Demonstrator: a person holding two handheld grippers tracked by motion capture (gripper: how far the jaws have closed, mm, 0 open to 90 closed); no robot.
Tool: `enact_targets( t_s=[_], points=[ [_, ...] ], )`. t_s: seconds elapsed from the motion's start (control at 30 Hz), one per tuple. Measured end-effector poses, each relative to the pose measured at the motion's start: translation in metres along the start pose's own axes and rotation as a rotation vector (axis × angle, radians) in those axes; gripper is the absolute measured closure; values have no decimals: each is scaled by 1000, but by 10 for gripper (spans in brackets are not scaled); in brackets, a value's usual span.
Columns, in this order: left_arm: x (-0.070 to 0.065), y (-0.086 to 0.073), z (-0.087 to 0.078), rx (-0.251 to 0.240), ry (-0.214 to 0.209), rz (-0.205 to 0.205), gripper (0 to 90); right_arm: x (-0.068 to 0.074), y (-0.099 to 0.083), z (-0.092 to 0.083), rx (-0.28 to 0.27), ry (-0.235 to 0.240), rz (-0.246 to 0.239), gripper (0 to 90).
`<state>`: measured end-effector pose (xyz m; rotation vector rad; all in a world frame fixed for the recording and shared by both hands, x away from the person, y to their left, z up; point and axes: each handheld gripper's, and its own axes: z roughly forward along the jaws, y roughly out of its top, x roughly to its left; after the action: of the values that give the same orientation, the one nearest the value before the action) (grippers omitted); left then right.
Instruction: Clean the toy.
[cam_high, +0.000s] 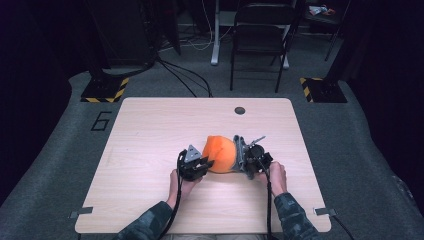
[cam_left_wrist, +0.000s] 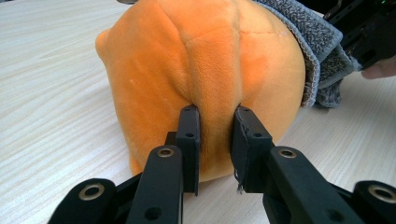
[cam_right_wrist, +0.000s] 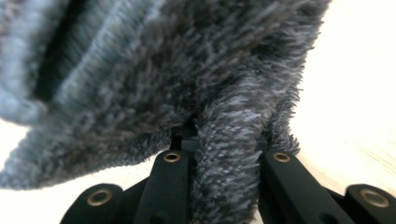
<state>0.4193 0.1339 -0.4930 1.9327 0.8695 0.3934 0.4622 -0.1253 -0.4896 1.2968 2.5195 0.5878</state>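
An orange plush toy lies on the wooden table, a little right of centre. A grey fuzzy cloth is draped against its right side. My left gripper meets the plush from the left. In the left gripper view its jaws pinch a fold of the orange plush, with the grey cloth wrapping the far side. My right gripper is on the right, shut on a strip of the grey cloth that runs up between its jaws.
A dark round grommet sits near the table's far edge. A black folding chair and floor cables lie beyond the table. Bare tabletop spreads to the left and behind the plush.
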Motion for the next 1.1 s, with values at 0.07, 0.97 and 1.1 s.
enact_targets(
  t_s=[0.07,0.97,1.1],
  points=[
    [0,0,0,-3,3,-2,742,-4,1,-6,-4,9,11,777],
    [-7,1,1,4,-1,26,758,40,32,-51,-190,-16,-105,773],
    [-7,1,2,-2,3,23,758,34,27,-48,-164,-24,-78,774]
  ],
)
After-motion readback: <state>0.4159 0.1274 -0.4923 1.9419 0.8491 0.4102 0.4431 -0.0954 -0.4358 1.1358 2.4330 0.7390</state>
